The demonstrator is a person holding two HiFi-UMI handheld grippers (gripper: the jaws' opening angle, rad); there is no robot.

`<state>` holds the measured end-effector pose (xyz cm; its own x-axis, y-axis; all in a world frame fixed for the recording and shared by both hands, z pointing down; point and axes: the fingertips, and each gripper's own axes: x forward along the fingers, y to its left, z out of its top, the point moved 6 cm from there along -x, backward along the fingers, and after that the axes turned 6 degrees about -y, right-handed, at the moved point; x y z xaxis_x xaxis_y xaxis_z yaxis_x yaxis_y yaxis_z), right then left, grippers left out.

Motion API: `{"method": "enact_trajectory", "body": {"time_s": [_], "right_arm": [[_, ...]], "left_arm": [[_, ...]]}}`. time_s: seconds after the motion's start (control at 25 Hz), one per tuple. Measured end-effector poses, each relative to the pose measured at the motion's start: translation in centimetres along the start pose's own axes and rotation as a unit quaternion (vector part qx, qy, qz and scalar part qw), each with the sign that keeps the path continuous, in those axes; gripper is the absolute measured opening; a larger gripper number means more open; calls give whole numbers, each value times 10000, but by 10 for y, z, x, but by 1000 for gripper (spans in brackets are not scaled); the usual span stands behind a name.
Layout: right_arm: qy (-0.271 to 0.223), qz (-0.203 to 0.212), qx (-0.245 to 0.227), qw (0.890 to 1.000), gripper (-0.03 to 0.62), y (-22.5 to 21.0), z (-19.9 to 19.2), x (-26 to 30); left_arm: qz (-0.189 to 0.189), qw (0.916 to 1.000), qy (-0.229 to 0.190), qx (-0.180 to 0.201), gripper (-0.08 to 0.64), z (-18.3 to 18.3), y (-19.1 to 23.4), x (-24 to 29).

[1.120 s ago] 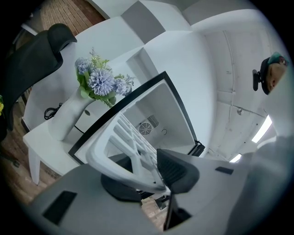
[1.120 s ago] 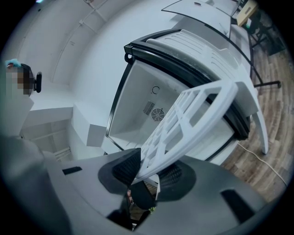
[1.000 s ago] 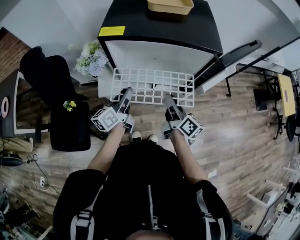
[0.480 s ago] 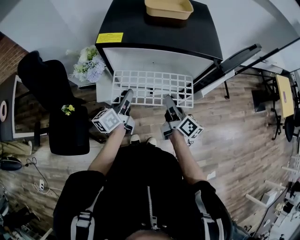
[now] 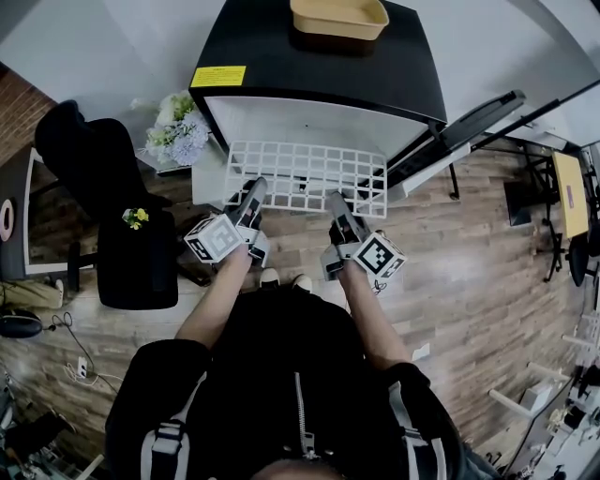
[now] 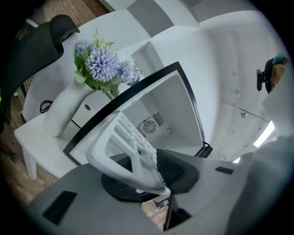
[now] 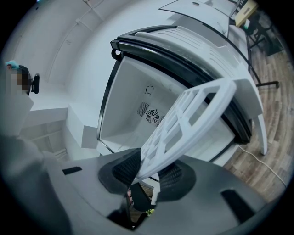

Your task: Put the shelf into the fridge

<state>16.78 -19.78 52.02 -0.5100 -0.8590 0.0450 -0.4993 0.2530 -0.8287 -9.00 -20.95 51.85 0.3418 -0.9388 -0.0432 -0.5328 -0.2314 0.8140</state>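
A white lattice shelf [image 5: 305,175] is held level in front of the open black fridge [image 5: 319,75]. Its far edge reaches the mouth of the fridge's white interior [image 5: 309,122]. My left gripper [image 5: 255,194] is shut on the shelf's near edge at the left, my right gripper [image 5: 335,204] on the near edge at the right. In the left gripper view the shelf [image 6: 126,147] runs from between the jaws toward the fridge's back wall with its fan grille [image 6: 148,126]. The right gripper view shows the shelf [image 7: 183,124] slanting up from the pads, with the fridge cavity [image 7: 138,114] behind.
The fridge door [image 5: 464,122] stands open to the right. A yellow tray [image 5: 339,16] sits on top of the fridge. A vase of flowers [image 5: 176,122] stands on a white table at the left, next to a black chair [image 5: 112,197]. Wooden floor lies below.
The shelf and both grippers have moved slightly forward toward the fridge opening; the grip on it is unchanged.
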Motion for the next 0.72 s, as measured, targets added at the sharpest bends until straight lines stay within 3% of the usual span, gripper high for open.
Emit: {"method": "enact_trajectory", "body": {"time_s": [0.44,0.72], "right_arm": [[-1,15,-11,10000,107,0,-3,2],[-16,65,-4,10000,100,1,-2,6]], "left_arm": [[118,9999,-45,-29,117,1,10,3],[6,9999,-80,-68,117,3,6,6]]}}
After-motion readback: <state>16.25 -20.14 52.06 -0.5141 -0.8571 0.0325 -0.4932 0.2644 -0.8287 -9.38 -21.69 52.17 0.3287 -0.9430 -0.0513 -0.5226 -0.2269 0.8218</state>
